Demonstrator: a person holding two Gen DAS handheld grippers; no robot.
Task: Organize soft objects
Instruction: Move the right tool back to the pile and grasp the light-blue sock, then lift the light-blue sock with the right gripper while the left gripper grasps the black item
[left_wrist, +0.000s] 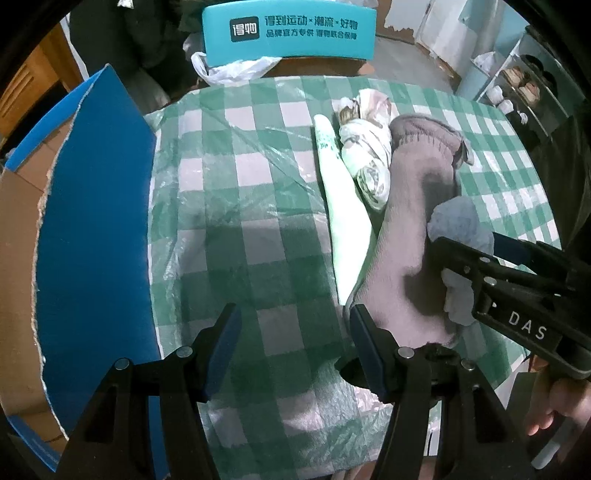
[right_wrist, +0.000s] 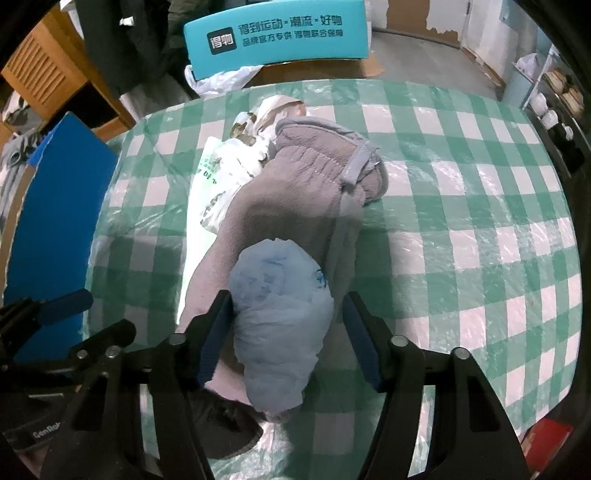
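On checkered tablecloth (right_wrist: 461, 155): one grey garment (right_wrist: 295, 206), two bundles (right_wrist: 280, 306).

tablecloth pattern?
Green-and-white check tablecloth under clear plastic; clearest in the right wrist view.

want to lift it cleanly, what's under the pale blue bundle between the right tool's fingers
The pale blue crumpled bundle lies on the long grey-brown fleece garment, which rests on the green-and-white checked tablecloth. Whatever lies directly beneath the bundle's near end is covered.
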